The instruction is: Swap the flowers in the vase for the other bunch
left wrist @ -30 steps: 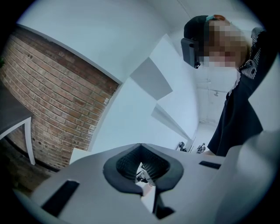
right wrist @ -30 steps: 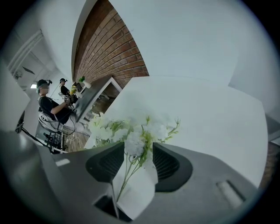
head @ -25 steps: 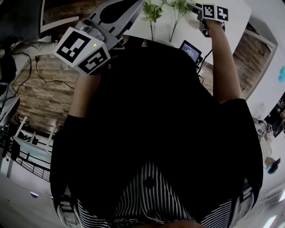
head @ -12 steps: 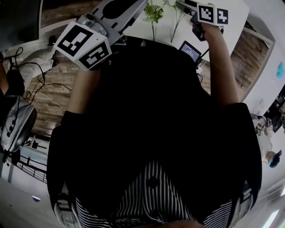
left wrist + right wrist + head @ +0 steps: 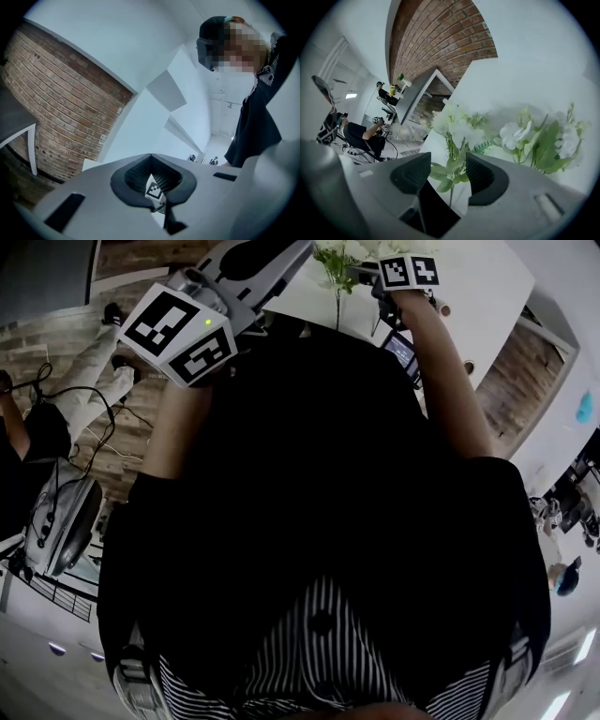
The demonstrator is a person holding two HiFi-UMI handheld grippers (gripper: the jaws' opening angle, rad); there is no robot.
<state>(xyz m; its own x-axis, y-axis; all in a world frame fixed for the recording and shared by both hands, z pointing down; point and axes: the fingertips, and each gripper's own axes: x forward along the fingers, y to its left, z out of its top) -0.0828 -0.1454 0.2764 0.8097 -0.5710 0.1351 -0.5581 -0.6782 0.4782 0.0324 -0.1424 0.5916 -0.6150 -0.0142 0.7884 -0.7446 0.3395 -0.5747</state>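
1. While R gripper (image 5: 447, 174) is hanging w/ jaws apart, a stem of left flower bunch (image 5: 457, 124) is showing between them, untouched.
2. L gripper (image 5: 151, 157) is sitting w/ jaws together, empty.
3. Other bunch (image 5: 534, 140) is standing just right, on far tabletop (image 5: 478, 287).

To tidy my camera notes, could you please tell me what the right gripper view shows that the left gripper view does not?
Only the right gripper view: white flowers, with one stem between the open right tongs. Only the left gripper view: the shut left tongs and a square marker behind them. Both: a brick wall, white walls and people.
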